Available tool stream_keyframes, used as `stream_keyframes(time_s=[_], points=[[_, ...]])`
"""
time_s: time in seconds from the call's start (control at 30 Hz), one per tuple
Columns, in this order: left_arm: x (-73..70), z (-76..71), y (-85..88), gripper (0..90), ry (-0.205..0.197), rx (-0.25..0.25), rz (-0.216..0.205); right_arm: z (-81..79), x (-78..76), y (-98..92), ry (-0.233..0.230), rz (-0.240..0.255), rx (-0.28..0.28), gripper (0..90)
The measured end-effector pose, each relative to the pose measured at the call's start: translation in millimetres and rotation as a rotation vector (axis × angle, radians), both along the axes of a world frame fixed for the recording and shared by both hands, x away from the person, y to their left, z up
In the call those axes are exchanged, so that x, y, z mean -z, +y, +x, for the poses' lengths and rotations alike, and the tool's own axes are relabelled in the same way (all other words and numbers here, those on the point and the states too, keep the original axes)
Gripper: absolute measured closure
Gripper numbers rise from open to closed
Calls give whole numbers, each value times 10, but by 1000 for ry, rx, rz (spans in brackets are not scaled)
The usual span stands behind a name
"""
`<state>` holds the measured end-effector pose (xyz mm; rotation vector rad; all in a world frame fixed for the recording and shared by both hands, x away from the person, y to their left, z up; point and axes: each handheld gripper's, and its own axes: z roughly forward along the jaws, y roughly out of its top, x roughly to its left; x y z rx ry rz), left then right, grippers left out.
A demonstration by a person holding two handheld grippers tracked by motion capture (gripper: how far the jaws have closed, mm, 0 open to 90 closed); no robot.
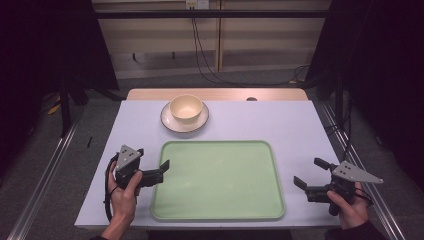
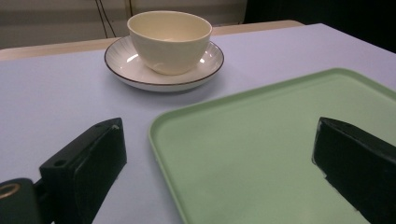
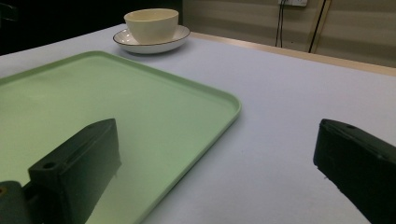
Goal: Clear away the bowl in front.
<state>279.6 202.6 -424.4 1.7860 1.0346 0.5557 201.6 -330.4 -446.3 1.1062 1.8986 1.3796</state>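
Green tray [image 1: 218, 180] laid centrally on the table [image 1: 280, 120], cream bowl [image 1: 186, 107] seated on a plate [image 1: 172, 122] beyond it, left gripper [image 1: 161, 169] and right gripper [image 1: 306, 173] held released at either side.

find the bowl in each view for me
High view: the bowl sits top centre, on the saucer, beyond the tray.
Left gripper view: bowl top centre, on the saucer.
Right gripper view: bowl top left, on the saucer.
Shared landmark: the green tray in front of it.
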Motion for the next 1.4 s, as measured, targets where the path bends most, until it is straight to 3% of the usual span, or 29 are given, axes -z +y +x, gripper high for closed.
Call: stream_keyframes(time_s=[0.03, 0.13, 0.2, 0.47, 0.57, 0.8, 0.9, 1.0, 1.1, 1.17, 1.3, 1.33, 1.4], points=[[-18, 15, -32, 27, -15, 17, 42, -1, 0, 1, 0, 0, -3, 3], [-53, 37, -82, 23, -23, 39, 60, -5, -4, -4, -9, -1, 4, 7], [-70, 56, -121, 24, -15, 55, 33, -9, -8, -7, -6, 6, 0, 8], [-150, 193, -205, 20, -29, 94, 32, -9, -8, -1, -20, 9, -8, 8], [-174, 284, -232, 24, -35, 100, 11, -10, -4, 3, -13, 11, -4, 8], [-219, 466, -298, 28, -11, 109, -19, -10, -2, 3, -19, 7, -16, 8], [-232, 517, -338, 22, -10, 124, -18, -7, 0, 4, -21, 7, -16, 8], [-261, 616, -355, 24, -7, 150, 10, -10, -4, 3, -22, 11, -20, 8], [-264, 672, -366, 26, 5, 154, -2, -9, -3, 6, -24, 14, -21, 8], [-271, 754, -386, 33, -1, 139, 23, -9, -2, 6, -21, 12, -21, 8], [-256, 832, -402, 37, 0, 138, 19, -8, -1, 4, -24, 6, -23, 8], [-241, 885, -408, 37, 5, 131, 44, -8, -1, 4, -24, 5, -23, 8], [-233, 911, -414, 44, 10, 125, 41, -7, 1, 6, -24, 0, -21, 9]])
